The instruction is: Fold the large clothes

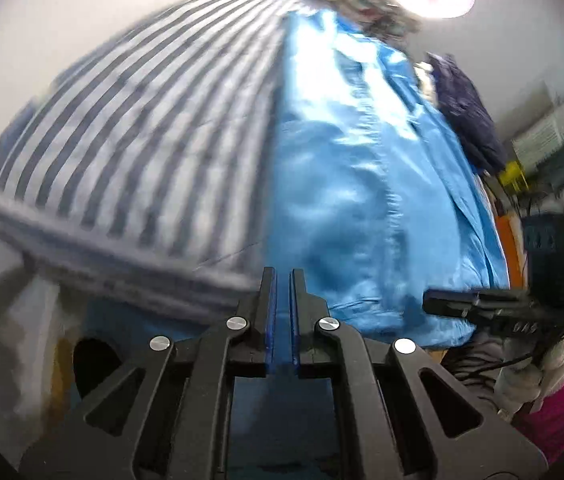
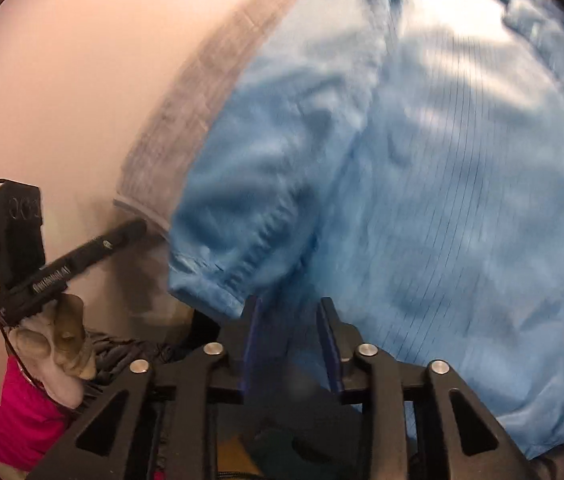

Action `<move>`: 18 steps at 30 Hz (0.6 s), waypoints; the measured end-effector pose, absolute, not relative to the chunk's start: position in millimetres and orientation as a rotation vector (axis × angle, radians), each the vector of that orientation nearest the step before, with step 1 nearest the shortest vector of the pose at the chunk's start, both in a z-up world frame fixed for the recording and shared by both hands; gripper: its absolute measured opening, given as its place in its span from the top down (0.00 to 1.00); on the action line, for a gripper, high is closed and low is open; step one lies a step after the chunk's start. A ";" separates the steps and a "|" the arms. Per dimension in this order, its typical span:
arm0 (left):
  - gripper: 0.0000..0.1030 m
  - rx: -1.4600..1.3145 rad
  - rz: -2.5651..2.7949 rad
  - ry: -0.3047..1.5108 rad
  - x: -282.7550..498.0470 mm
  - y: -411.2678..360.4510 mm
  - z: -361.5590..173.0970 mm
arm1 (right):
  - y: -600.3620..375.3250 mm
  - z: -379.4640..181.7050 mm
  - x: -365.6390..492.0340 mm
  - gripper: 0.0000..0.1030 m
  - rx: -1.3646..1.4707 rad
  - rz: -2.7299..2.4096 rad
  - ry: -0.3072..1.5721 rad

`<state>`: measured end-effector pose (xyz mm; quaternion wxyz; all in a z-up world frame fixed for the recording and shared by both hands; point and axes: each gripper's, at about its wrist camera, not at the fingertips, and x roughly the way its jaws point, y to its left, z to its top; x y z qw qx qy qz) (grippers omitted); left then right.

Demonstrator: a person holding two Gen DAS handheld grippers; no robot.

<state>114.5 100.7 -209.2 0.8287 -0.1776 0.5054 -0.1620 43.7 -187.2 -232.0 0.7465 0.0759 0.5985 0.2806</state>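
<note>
Your left tool (image 1: 283,276) is clamped on the near hem of the light blue garment (image 1: 362,184), which spreads toward twelve o'clock beside a striped cloth (image 1: 134,132) at ten. Your right tool (image 2: 291,306) stands part open, the blue fabric between its pads unpressed.

only one marking comes close to legible: pale lettering along the side of the slim black finger (image 2: 94,250) of the left gripper, seen from the right wrist view, too blurred to spell out with confidence. the black box-shaped module (image 2: 18,236) mounted above that finger carries embossed round characters near its top edge, not decipherable. in the left wrist view, pale characters on the flat black body (image 1: 522,322) of the right gripper are likewise smeared past reading.
</note>
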 end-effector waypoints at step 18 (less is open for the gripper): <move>0.97 -0.214 -0.460 1.128 120.2 12.5 -220.6 | -255.7 -178.4 21.6 0.50 0.192 0.421 1.013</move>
